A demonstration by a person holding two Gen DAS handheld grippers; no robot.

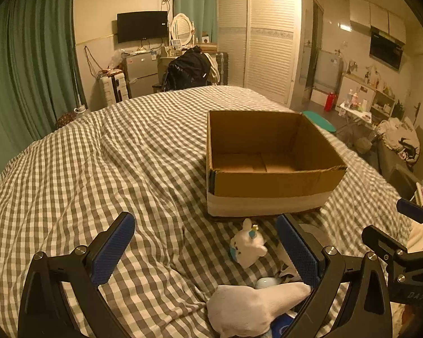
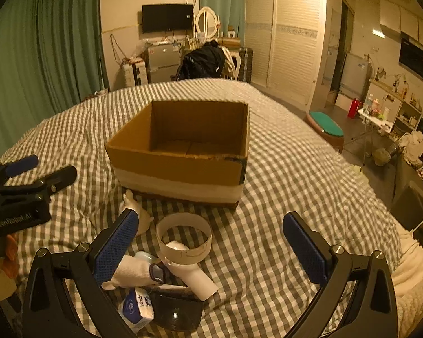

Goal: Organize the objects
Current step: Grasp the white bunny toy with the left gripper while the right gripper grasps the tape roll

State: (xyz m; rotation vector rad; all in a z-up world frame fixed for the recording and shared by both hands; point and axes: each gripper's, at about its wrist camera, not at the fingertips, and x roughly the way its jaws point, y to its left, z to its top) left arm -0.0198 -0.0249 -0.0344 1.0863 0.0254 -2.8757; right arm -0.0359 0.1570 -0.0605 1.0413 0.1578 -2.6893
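Note:
An empty open cardboard box (image 1: 268,180) (image 2: 183,166) sits on the checked bed. In front of it lie loose objects: a small white plush toy (image 1: 248,246) (image 2: 143,219), a white sock (image 1: 253,307) (image 2: 129,270), a white tape ring (image 2: 183,238), a white tube (image 2: 197,278), a tissue pack (image 2: 138,308) and a dark glossy item (image 2: 177,309). My left gripper (image 1: 206,250) is open and empty above the bed, left of the plush. My right gripper (image 2: 211,248) is open and empty over the tape ring. Each gripper shows at the edge of the other's view.
The grey-and-white checked bedspread (image 1: 98,169) is wrinkled. Green curtains (image 1: 28,70) hang on the left. A green-topped stool (image 2: 325,125) stands past the bed's right edge, with a cluttered folding table (image 2: 380,115) beyond.

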